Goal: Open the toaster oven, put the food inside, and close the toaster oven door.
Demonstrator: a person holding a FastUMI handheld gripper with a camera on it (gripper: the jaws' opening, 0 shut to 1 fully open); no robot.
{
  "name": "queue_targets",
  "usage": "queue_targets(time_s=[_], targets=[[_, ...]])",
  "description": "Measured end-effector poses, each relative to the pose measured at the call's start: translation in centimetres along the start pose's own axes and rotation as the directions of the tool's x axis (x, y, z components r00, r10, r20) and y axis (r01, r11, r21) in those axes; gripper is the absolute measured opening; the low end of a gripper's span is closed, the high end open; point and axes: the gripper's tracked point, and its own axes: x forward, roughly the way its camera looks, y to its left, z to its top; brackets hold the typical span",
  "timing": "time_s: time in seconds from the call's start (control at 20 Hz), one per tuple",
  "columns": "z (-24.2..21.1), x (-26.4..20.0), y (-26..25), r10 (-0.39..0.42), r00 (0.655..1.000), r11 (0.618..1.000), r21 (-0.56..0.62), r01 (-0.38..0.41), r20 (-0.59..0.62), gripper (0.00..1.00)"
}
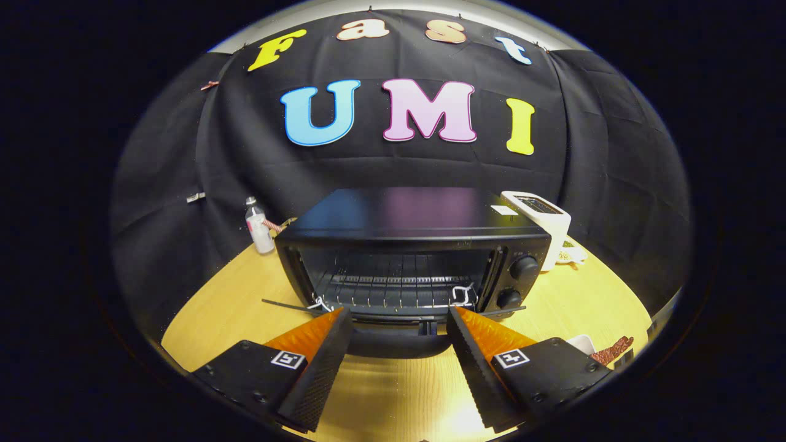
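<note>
Toaster oven [411, 258] sits on the bench [209, 319] just ahead of my tool [399, 319], door down. My tool is wide apart and holds nothing. Next I should grab the food [611, 351] gently beside my right finger.

i'm working a staged recording booth, not a real kitchen: black cloth wall [393, 166] draped behind a wooden table [233, 294] holding a toaster oven [411, 258], a white toaster [543, 221] and a small bottle [259, 233].
</note>
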Motion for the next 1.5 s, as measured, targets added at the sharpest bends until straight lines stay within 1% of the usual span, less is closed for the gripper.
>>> queue_targets(time_s=[0.15,0.3,0.4,0.5,0.7,0.9,1.05,1.2,1.35,1.4,1.5], targets=[[-2.7,-1.1,0.0,0.01,1.0,1.0,-0.011,-0.011,-0.024,0.95],[-6.4,-1.4,0.3,0.043,0.992,0.998,-0.028,-0.047,-0.119,0.95],[-8.6,-2.1,-0.5,0.052,0.979,0.999,-0.003,-0.054,-0.196,0.97],[-9.4,-2.8,-1.3,0.057,0.975,0.998,0.033,-0.051,-0.214,0.99],[-8.6,-5.3,-3.5,0.066,0.974,0.998,0.014,-0.065,-0.218,0.98],[-4.4,-8.0,-8.1,0.047,0.986,0.999,0.003,-0.047,-0.158,0.98],[-1.6,-9.4,-12.6,0.025,0.995,0.999,-0.021,-0.027,-0.1,0.98],[0.5,-9.6,-18.0,-0.015,0.996,1.0,0.007,0.015,-0.085,0.98],[2.1,-9.9,-24.0,-0.076,0.994,0.994,0.066,0.082,-0.082,0.98],[2.2,-10.0,-26.0,-0.097,0.992,0.991,0.087,0.105,-0.086,0.98],[0.8,-9.9,-29.6,-0.13,0.984,0.982,0.125,0.144,-0.119,0.97]])
